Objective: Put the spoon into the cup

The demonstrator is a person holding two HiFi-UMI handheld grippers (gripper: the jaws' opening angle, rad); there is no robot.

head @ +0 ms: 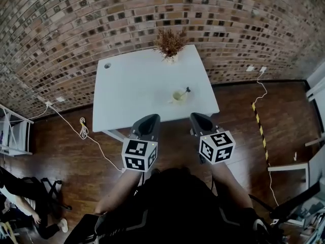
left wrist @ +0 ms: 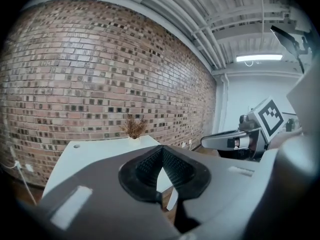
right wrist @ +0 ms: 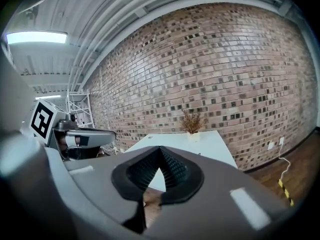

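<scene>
Where the dark-handled spoon [head: 186, 91] leans inside the small pale round cup [head: 178, 96], both sit on the white rectangular table [head: 132, 85], toward its near right side. A dried brown plant in a white pot [head: 170, 46] stands at the far edge. The left gripper [head: 150, 118] and right gripper [head: 199, 118] hover just off the near edge, both clenched on nothing.

Faces a brick wall [head: 61, 29] behind a white table [head: 127, 93] on dark wood floor [head: 244, 126], under a ceiling strip light [left wrist: 259, 58].
</scene>
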